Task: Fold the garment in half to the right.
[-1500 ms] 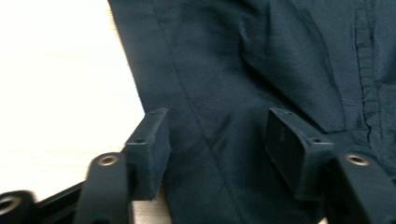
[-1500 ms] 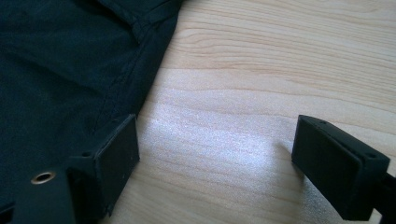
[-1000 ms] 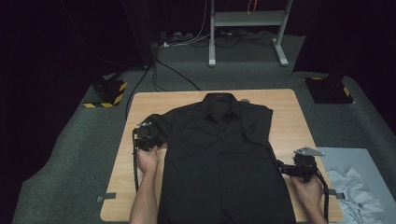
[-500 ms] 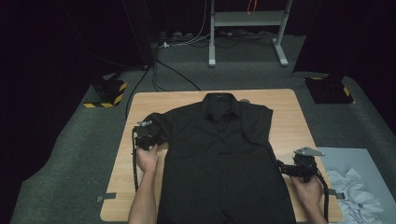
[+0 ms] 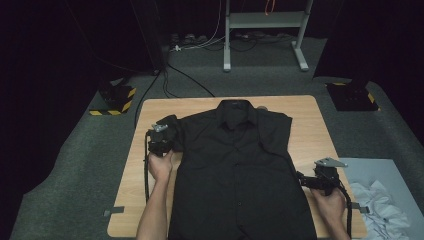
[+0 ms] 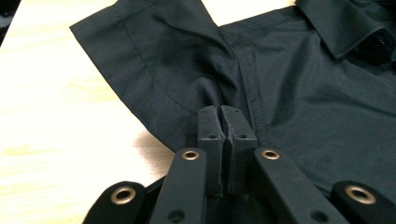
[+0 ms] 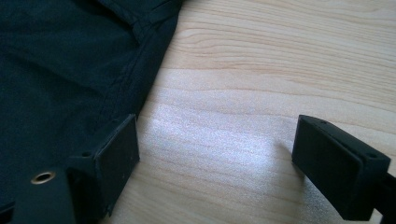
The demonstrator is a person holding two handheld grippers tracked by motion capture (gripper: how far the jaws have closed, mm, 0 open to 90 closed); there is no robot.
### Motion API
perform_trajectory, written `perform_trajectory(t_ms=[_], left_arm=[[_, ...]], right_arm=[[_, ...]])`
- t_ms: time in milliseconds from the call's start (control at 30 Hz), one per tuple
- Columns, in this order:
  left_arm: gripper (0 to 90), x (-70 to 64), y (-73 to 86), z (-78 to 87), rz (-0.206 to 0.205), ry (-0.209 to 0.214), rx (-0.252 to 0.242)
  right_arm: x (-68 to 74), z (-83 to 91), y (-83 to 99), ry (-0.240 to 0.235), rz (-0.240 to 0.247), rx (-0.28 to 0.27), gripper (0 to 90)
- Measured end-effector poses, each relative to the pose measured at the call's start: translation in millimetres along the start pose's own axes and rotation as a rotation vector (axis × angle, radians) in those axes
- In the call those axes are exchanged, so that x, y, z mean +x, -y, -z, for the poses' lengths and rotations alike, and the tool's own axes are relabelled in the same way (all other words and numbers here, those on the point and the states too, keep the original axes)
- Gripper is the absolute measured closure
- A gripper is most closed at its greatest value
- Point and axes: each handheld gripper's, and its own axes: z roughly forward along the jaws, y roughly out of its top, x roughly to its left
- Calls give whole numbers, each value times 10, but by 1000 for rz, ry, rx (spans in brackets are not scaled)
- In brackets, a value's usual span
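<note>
A black short-sleeved shirt lies flat, front up, on the wooden table, collar at the far end. My left gripper is shut on the shirt's fabric at the armpit of the left sleeve; in the left gripper view the jaws meet with cloth pinched at their tips. My right gripper stands open at the shirt's right edge. In the right gripper view one jaw rests against the shirt's side hem and the other is over bare wood.
A grey sheet with crumpled white cloth lies on the floor right of the table. Black bases with yellow stripes stand at the far left and far right. A metal stand and cables are behind the table.
</note>
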Motion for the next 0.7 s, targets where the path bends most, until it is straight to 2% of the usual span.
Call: perform_trajectory(t_ms=[167, 333, 700], left_arm=[[869, -51, -54, 36, -46, 17, -8], [869, -54, -85, 62, -31, 43, -18], [869, -108, -96, 113, -65, 63, -33]], right_arm=[[0, 0, 0, 0, -1, 0, 144], [0, 0, 0, 0, 0, 0, 144], [-1, 0, 0, -1, -1, 0, 144]])
